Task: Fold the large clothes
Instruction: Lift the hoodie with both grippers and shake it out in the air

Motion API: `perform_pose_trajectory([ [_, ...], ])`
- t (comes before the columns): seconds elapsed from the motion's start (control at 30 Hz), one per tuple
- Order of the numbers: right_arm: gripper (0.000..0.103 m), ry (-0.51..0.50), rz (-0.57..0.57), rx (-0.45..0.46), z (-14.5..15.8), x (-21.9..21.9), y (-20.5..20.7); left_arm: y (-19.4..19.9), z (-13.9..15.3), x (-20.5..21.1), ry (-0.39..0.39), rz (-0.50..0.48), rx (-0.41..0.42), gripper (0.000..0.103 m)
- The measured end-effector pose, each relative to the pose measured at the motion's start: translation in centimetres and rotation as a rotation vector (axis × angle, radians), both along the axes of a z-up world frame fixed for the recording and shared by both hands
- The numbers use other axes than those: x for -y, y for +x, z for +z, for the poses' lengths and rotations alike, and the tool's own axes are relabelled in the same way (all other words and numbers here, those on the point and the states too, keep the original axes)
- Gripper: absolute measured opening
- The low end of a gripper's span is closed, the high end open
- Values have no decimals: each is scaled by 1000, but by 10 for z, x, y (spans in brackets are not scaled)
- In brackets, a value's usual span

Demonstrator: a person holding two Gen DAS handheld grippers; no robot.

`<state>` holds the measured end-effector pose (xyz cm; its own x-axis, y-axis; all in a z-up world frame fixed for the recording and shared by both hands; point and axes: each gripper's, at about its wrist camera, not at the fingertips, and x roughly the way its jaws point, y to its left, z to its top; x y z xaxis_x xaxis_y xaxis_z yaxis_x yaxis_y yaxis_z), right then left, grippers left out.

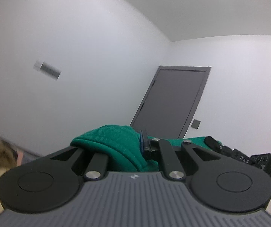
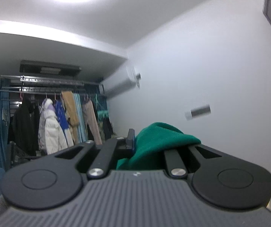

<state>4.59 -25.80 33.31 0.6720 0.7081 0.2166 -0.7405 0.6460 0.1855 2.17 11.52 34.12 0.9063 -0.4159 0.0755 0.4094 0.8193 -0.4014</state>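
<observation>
Two tongs, left (image 1: 135, 141) and right (image 2: 141, 141), each clamped on green garment (image 1: 114, 141), door (image 1: 169, 102) and hanging clothes (image 2: 56, 121) beyond.

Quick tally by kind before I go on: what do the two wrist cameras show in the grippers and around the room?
Green garment: 1, draped over both grippers
Grippers: 2, left and right
Door: 1
Air conditioner: 1
Clothes rail: 1, hung clothes too blurred to count
Total: 6
</observation>
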Motion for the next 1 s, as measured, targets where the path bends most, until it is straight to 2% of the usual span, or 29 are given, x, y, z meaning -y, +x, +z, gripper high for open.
perform_pose_trajectory([
  [0.1,12,9,-27,54,41,4,-1,2,48,12,47,14,45,13],
  [0.2,12,13,-71,75,69,2,12,15,78,29,110,63,29,13],
  [0.3,12,-22,-126,36,74,-6,44,58,78,38,154,107,-57,13],
  [0.37,12,-50,-154,-8,64,-12,71,89,62,42,178,127,-106,13],
  [0.47,12,-93,-200,-87,29,-16,119,139,23,46,204,149,-163,13],
  [0.6,12,-98,-235,-188,-35,-18,188,224,-44,40,176,170,-217,13],
  [0.7,12,-103,-255,-239,-87,-22,241,292,-103,33,137,214,-253,13],
  [0.77,12,-115,-274,-287,-119,-29,276,339,-142,28,139,228,-298,13],
  [0.87,12,-149,-308,-378,-184,-44,345,408,-209,20,139,225,-372,13],
  [1.0,12,-189,-353,-475,-269,-61,413,485,-303,9,191,199,-419,13],
])
